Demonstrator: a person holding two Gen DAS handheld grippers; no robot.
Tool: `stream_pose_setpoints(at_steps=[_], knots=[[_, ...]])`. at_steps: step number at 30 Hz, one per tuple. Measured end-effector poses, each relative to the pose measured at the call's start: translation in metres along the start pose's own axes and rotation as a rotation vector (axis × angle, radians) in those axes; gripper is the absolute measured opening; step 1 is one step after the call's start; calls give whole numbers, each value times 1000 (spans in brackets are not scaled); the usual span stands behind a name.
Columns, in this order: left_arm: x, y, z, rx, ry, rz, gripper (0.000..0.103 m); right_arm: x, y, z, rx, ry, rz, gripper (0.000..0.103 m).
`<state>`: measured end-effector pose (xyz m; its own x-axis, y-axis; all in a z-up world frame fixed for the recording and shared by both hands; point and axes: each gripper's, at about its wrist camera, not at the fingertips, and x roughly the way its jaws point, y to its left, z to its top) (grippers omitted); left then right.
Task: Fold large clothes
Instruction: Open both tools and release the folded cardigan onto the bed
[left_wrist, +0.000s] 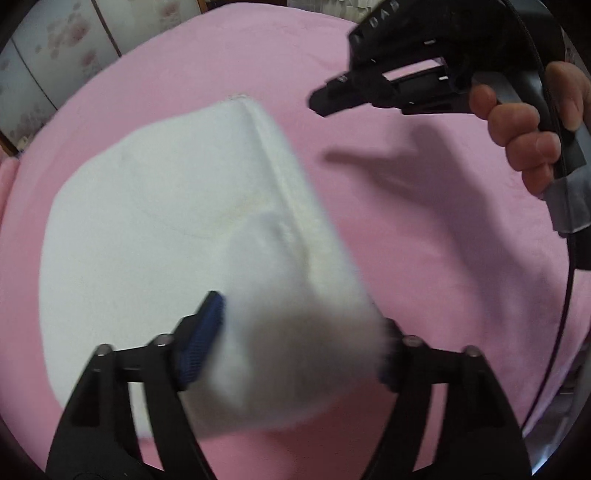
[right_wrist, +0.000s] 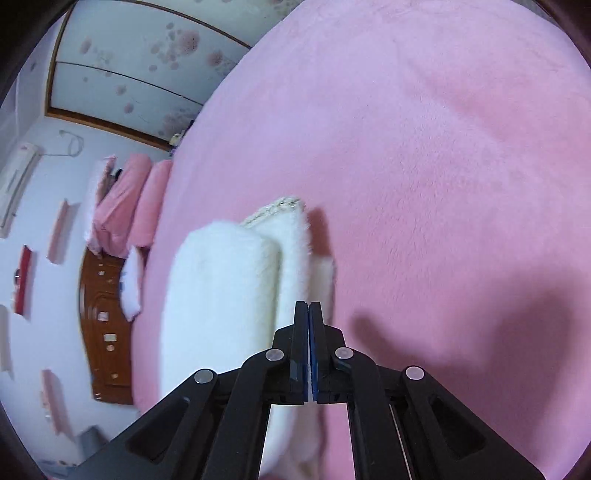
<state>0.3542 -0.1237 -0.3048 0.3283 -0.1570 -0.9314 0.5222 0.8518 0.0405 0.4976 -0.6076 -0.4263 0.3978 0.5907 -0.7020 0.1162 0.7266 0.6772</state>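
A white fluffy garment (left_wrist: 166, 221), folded into a thick pad, lies on the pink blanket (left_wrist: 424, 229). My left gripper (left_wrist: 301, 314) hangs over its near end with the jaws wide apart. A blurred fold of the garment sits between them, beside the blue left pad (left_wrist: 207, 332), and hides the right fingertip. My right gripper (left_wrist: 319, 101), held by a hand (left_wrist: 524, 136), hovers off the garment's right side above bare blanket. In the right wrist view the right gripper (right_wrist: 307, 304) is shut with nothing in it, just above the edge of the folded garment (right_wrist: 221, 295).
The pink blanket (right_wrist: 424, 147) covers the whole bed. Pink pillows (right_wrist: 129, 206) and a wooden headboard (right_wrist: 105, 332) stand at the bed's far end. Flower-patterned wardrobe doors (right_wrist: 147, 48) run along the wall. A black cable (left_wrist: 569, 277) hangs from the right gripper.
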Motion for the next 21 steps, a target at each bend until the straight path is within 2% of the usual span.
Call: stream_pose_setpoints(at_steps=[2,3,4,5,6,7,8,11,13,15,18,19,20,21], knots=[[-14,-5,-1,-12,7,-25,77,1,13,3,-15,30,50,6],[-23,-3,-4,-34,4,-21,77,2,0,7,-11,51,80,12],[-33,3,-5,-68,-6,-7,77,11,5,-19,-1,67,104,22],[-46,14,-9,-124,-23,9,77,17,9,-20,22,86,132,28],[-55,24,-13,-175,-37,22,77,20,20,-36,39,102,148,41],[-65,38,-17,-227,-50,49,77,26,24,-38,51,118,149,47],[-70,50,-20,-259,-49,73,77,28,31,-46,50,138,129,49],[-72,93,-31,-332,8,182,77,54,54,-58,2,181,45,49],[-69,112,-33,-354,12,249,77,76,62,-68,-14,206,-65,49],[-71,127,-34,-363,9,294,77,86,71,-78,-50,182,-132,49],[-75,137,-34,-397,-13,315,77,97,79,-83,-53,166,-193,49],[-76,139,-36,-415,-7,305,77,88,93,-87,-56,176,-215,47],[-74,139,-39,-432,4,293,77,90,106,-88,-58,189,-237,42],[-72,136,-41,-444,10,282,77,99,129,-91,-47,197,-246,32]])
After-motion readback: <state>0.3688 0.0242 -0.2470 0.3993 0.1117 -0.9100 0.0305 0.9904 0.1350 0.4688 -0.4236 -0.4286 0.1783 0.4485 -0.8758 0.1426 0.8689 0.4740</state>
